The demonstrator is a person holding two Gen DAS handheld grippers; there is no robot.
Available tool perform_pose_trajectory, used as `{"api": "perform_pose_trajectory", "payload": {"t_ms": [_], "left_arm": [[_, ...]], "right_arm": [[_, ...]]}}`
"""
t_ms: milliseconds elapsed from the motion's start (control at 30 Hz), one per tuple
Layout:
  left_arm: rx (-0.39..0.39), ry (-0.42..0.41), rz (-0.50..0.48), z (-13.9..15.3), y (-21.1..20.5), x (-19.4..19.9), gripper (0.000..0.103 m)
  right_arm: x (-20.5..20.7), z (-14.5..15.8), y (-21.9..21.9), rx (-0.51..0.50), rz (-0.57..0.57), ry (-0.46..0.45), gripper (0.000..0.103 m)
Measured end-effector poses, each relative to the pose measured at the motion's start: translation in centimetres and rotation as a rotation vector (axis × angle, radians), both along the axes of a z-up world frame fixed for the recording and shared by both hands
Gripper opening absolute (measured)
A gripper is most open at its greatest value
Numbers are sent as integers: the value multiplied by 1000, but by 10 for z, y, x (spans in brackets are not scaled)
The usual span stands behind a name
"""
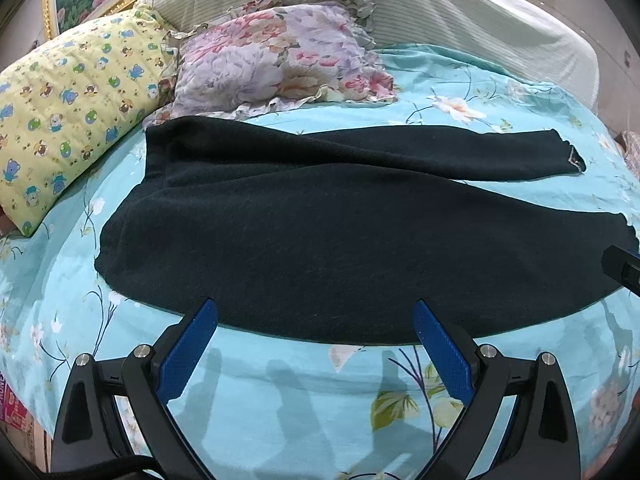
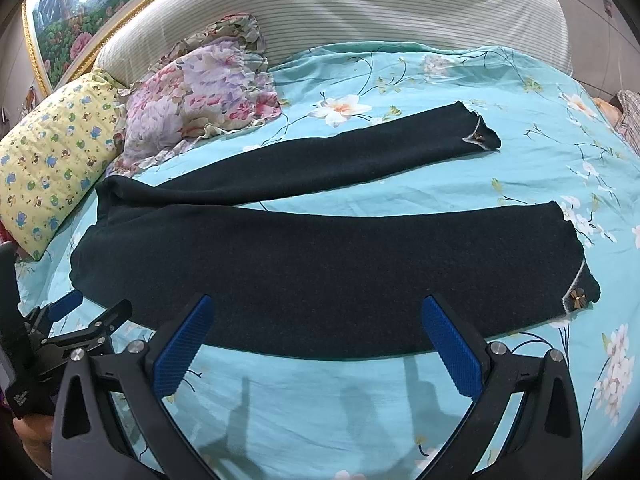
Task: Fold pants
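Dark pants [image 1: 312,240] lie flat on the bed, waist at the left, two legs spread apart toward the right; they also show in the right wrist view [image 2: 340,272]. Each cuff has a small pale trim and flower ornament [image 2: 578,299]. My left gripper [image 1: 316,312] is open and empty, its blue pads just above the near edge of the pants by the waist end. It also shows at the left of the right wrist view [image 2: 96,306]. My right gripper [image 2: 318,308] is open and empty over the near edge of the near leg. Its tip shows in the left wrist view [image 1: 622,266].
The bed has a turquoise floral sheet [image 2: 400,400]. A yellow bear-print pillow [image 1: 68,120] and a floral ruffled pillow [image 1: 272,60] lie at the back left, touching the pants' waist. A striped headboard [image 2: 320,12] stands behind.
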State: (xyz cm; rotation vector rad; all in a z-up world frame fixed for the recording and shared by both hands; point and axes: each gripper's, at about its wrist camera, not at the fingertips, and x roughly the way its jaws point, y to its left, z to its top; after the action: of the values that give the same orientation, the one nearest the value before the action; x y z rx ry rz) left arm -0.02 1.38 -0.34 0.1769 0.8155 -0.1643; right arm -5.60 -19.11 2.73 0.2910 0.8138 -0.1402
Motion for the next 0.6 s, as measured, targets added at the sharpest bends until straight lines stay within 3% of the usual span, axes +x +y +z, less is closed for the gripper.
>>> {"api": "perform_pose_trajectory", "payload": {"t_ms": [300,600], "left_arm": [[-31,5,-21,0,1,0,99],[-94,-25,-54,10,1,-3,99]], "right_arm": [[-1,-2,0,-3,-2,-1,103],[-6,-6,8,-21,32,-60,103]]}}
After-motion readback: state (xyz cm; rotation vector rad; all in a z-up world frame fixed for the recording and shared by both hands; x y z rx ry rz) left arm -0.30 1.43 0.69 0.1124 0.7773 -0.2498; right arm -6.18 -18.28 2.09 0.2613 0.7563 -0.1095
